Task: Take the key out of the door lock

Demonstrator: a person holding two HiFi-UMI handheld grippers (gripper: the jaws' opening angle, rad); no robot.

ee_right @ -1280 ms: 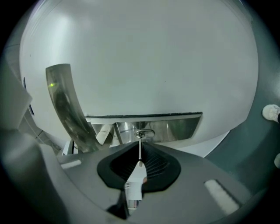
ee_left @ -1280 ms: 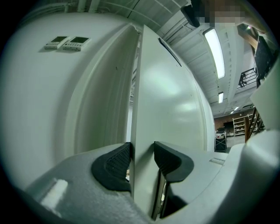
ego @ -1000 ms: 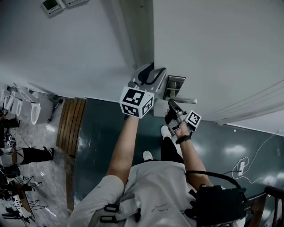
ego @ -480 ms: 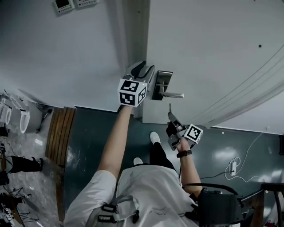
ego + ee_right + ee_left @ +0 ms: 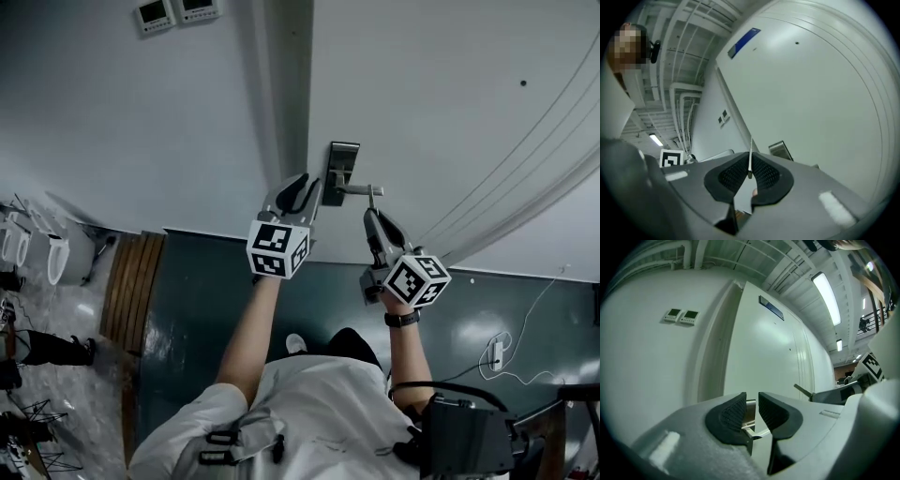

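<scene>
The steel lock plate (image 5: 341, 172) with its lever handle (image 5: 356, 190) sits on the white door (image 5: 450, 103). My right gripper (image 5: 372, 214) is shut on the key (image 5: 371, 196), whose thin blade points up just below the lever's end. In the right gripper view the key (image 5: 750, 157) stands edge-on between the pads, with the lock plate (image 5: 778, 150) behind it. My left gripper (image 5: 302, 184) hangs just left of the plate at the door's edge. Its jaws are closing with nothing between the pads (image 5: 732, 412); only the lever (image 5: 754, 426) shows through the gap.
Two small wall panels (image 5: 178, 11) hang on the white wall left of the door frame (image 5: 286, 94). A wooden slatted board (image 5: 131, 281) lies on the dark floor at left. A white cable with a plug (image 5: 497, 352) lies on the floor at right.
My left gripper has dropped back from the lock plate and its jaws have narrowed. My right gripper has risen with the key to just under the lever.
</scene>
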